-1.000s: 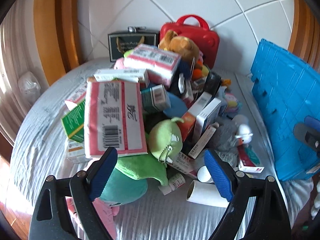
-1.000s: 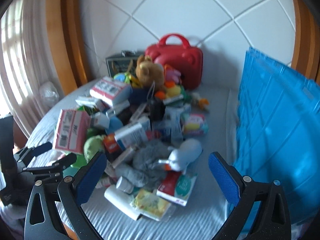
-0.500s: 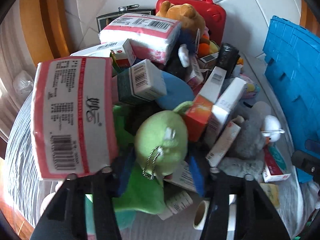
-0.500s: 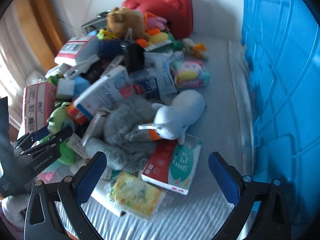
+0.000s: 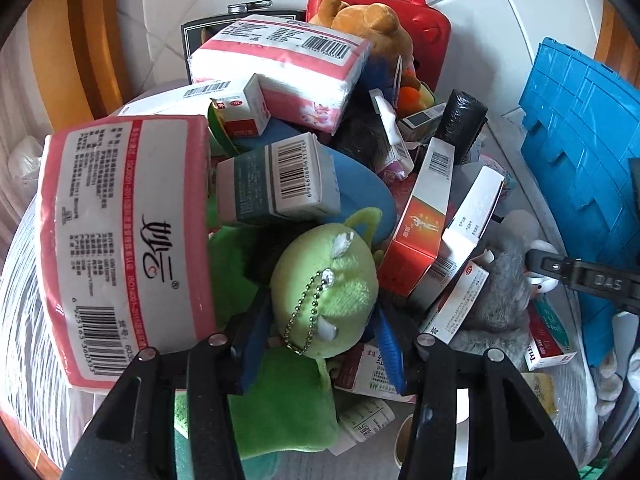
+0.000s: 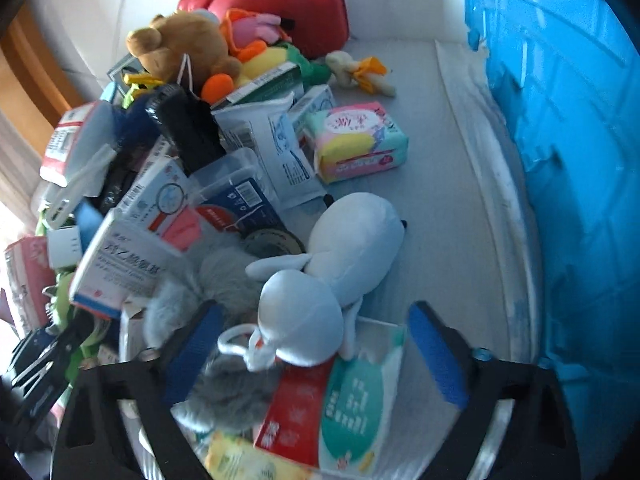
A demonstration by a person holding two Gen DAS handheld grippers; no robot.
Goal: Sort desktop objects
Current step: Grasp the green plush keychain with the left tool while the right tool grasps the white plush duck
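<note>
Left wrist view shows your left gripper (image 5: 320,332) pinching the green plush (image 5: 324,292) off the heap, while your right gripper (image 6: 304,356), jaws just closing yet apart, straddles the white plush (image 6: 320,288) to lift it next.

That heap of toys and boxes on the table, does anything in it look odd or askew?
Nothing looks damaged or spilled, but the whole heap is jumbled: the pink tissue pack leans tilted over the green plush toy, and medicine boxes stick out at angles.
</note>
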